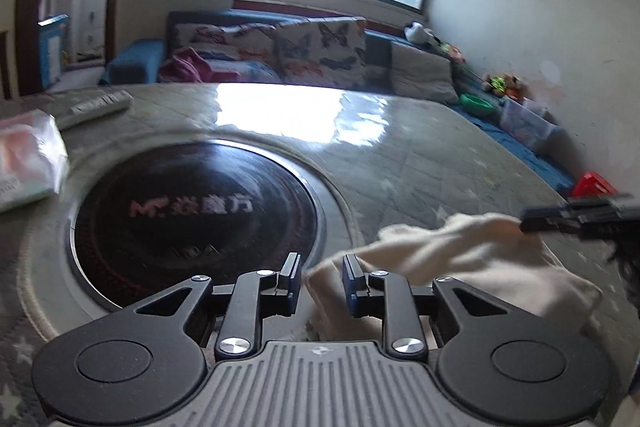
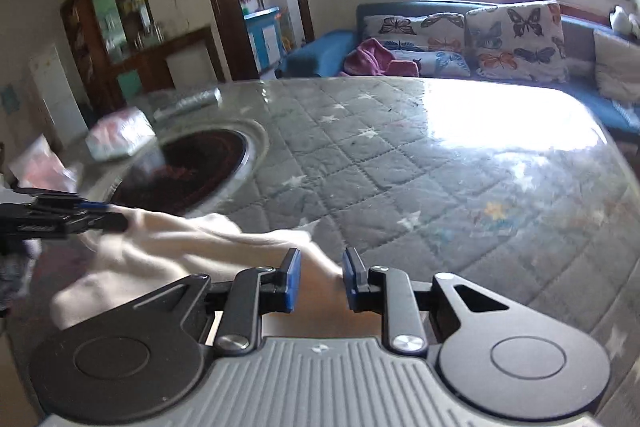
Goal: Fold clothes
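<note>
A cream cloth garment (image 1: pixel 460 267) lies bunched on the quilted table cover near the front edge. My left gripper (image 1: pixel 322 281) is open, with the cloth's left end lying between its fingers. The right gripper (image 1: pixel 576 217) shows at the right edge of the left wrist view, at the cloth's far end. In the right wrist view the same cloth (image 2: pixel 192 247) stretches from my right gripper (image 2: pixel 320 279), which is open with the cloth's end between its fingers, to the left gripper (image 2: pixel 76 217) at the left edge.
A round black hotplate (image 1: pixel 192 215) is set into the table (image 2: pixel 440 167). A plastic-wrapped packet (image 1: pixel 28 159) and a remote control (image 1: pixel 96 107) lie at the far left. A blue sofa with butterfly cushions (image 2: pixel 516 39) stands behind the table.
</note>
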